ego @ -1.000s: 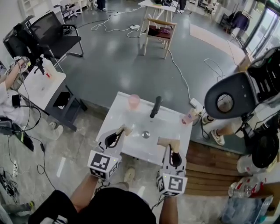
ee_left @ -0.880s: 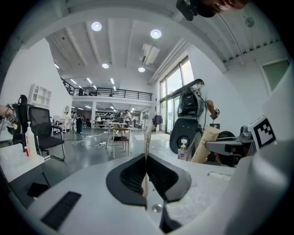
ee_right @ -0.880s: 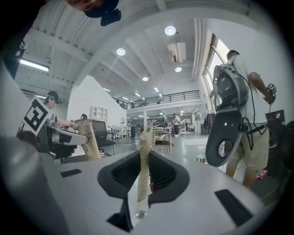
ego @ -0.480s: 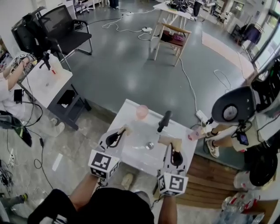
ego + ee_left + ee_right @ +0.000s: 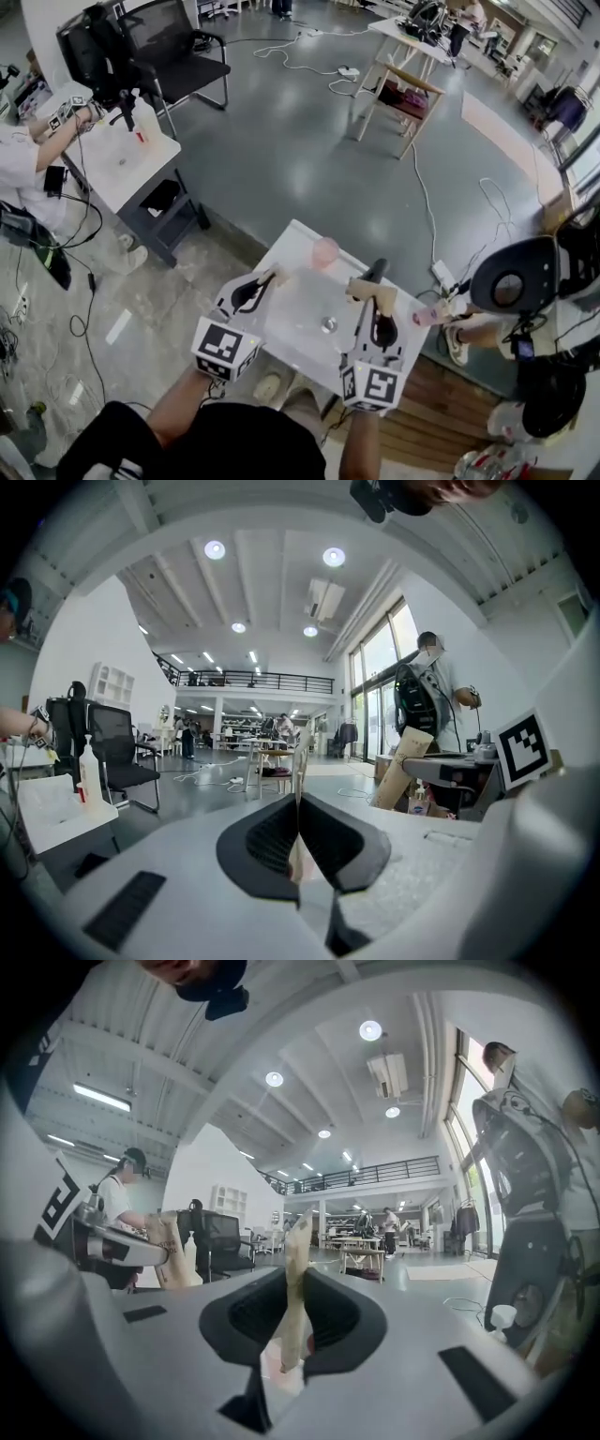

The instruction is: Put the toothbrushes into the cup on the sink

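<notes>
A white sink [image 5: 281,246] stands below me, with a pink cup [image 5: 325,251] on its far rim and a black faucet [image 5: 374,273] to the cup's right. My left gripper [image 5: 272,278] hovers over the sink's near left part, shut on a thin tan toothbrush [image 5: 298,855] seen edge-on. My right gripper [image 5: 361,292] hangs over the near right part, just short of the faucet. It is shut on a second tan toothbrush [image 5: 294,1279] that sticks up between the pads. Both brushes are apart from the cup.
A small pink bottle [image 5: 424,318] sits on the sink's right corner. The drain [image 5: 328,324] lies mid-basin. A white side table [image 5: 112,164] and black chair [image 5: 178,47] are at left, a wooden chair [image 5: 398,98] behind, a seated person [image 5: 511,281] at right. Cables cross the floor.
The head view has swung, so the sink now sits further right and lower in it. Both grippers keep their posture and their hold on the brushes.
</notes>
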### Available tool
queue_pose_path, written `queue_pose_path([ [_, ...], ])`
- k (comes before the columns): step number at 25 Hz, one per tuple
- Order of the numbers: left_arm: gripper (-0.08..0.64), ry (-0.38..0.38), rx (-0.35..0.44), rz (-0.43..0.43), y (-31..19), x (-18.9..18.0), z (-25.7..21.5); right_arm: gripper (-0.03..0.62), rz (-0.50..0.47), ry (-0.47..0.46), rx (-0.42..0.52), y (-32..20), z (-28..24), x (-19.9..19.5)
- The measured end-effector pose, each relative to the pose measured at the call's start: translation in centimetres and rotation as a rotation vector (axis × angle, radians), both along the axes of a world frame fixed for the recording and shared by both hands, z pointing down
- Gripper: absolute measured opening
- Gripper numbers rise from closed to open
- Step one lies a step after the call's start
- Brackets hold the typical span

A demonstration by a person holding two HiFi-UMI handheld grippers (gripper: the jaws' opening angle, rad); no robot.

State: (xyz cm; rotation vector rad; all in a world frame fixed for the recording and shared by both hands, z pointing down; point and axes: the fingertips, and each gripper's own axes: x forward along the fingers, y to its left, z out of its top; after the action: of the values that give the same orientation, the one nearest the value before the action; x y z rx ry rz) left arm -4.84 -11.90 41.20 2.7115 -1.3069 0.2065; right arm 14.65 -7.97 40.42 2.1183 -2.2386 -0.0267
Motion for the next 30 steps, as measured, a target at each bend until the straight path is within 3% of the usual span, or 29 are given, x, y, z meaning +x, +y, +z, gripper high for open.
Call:
queue_pose_path([
  [14, 0.006, -0.012, -0.038, -0.148, -3.8, -0.3, 1.1, 0.054, -0.145, 0.020, -0.022, -8.4, 2.2, -1.1],
  [30, 0.006, -0.019, -0.142, -0.291, -7.1, -0.8, 5.4, 0.055, -0.243, -0.025, -0.173, -15.6, 10.5, -1.9],
])
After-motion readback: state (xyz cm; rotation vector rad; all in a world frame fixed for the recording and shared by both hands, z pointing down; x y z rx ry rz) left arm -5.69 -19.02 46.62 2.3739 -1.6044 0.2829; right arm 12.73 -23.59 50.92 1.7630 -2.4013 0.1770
